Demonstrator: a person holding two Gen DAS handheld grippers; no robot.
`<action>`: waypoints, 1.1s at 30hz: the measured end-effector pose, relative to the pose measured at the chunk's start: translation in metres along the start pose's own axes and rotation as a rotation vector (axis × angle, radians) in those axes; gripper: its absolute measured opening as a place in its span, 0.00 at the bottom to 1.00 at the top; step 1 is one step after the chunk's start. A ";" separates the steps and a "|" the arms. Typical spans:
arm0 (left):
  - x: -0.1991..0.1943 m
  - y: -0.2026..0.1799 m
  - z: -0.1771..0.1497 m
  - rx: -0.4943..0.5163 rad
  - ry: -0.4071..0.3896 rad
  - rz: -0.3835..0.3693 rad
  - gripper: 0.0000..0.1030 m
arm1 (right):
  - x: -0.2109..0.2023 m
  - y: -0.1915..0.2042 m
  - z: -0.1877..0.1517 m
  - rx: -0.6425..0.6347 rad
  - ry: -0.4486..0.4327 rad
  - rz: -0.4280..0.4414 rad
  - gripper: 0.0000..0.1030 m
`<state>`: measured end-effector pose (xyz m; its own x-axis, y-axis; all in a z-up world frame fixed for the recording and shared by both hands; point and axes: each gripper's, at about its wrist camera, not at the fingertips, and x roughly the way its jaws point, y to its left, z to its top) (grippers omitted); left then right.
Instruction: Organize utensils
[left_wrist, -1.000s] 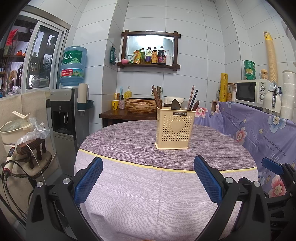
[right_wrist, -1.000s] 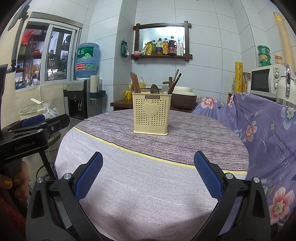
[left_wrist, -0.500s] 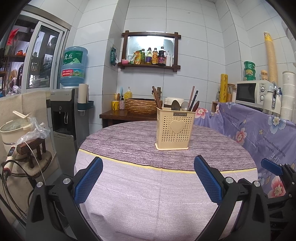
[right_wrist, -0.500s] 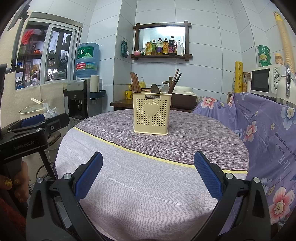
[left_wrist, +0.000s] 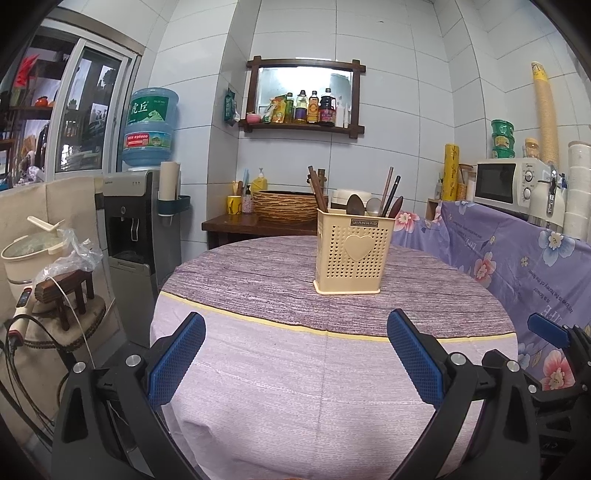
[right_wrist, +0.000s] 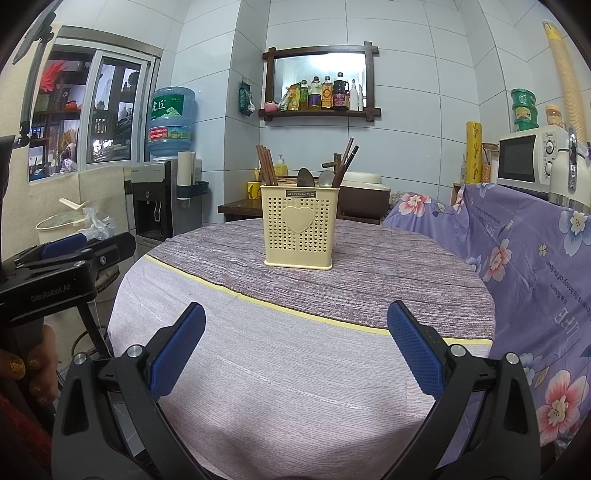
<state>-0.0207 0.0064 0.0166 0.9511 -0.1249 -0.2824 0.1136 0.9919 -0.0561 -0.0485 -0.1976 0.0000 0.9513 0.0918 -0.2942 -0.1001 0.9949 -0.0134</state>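
Looking along the left gripper (left_wrist: 295, 354), a round table (left_wrist: 280, 398) fills the lower view, covered by a cloth that is pale lilac near the camera and darker purple beyond a thin yellow stripe (left_wrist: 258, 320). The blue-padded fingers (left_wrist: 177, 358) stand wide apart and hold nothing, poised over the pale near part of the cloth. A cream utensil holder (left_wrist: 351, 254) with a heart on its front stands upright on the dark band, right of centre and well apart from the fingertips; chopsticks (left_wrist: 317, 188) and spoons (left_wrist: 355, 205) stick out of its top. Left of the table are a water dispenser (left_wrist: 129, 221) and a rice cooker (left_wrist: 27, 254); behind it, a low wooden side table (left_wrist: 231, 223) and a wall shelf of bottles (left_wrist: 306, 109). A floral purple cloth (left_wrist: 517, 258) hangs close along the table's right edge, with a microwave (left_wrist: 506, 182) above it. The cloth between fingers and holder lies bare.

From the right gripper (right_wrist: 295, 350), jaws equally wide and empty, the holder (right_wrist: 299, 229) sits near centre on the dark band. The table's left edge drops to open floor, where the other gripper (right_wrist: 62, 251) shows, gripped by a hand (right_wrist: 26, 365) at the frame's edge. How many compartments the holder has I cannot tell from the front.
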 end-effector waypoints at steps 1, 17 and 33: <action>0.000 0.000 0.000 0.001 0.000 0.000 0.95 | 0.000 0.000 0.000 -0.001 0.000 0.001 0.94; 0.001 0.000 0.001 0.004 -0.001 0.001 0.95 | 0.001 -0.006 0.004 -0.001 0.000 0.002 0.94; 0.001 -0.002 0.001 0.005 -0.001 0.001 0.95 | -0.001 -0.012 0.010 0.014 -0.005 -0.002 0.94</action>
<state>-0.0194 0.0046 0.0169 0.9515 -0.1242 -0.2816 0.1145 0.9921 -0.0509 -0.0457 -0.2096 0.0100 0.9529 0.0896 -0.2897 -0.0937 0.9956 -0.0003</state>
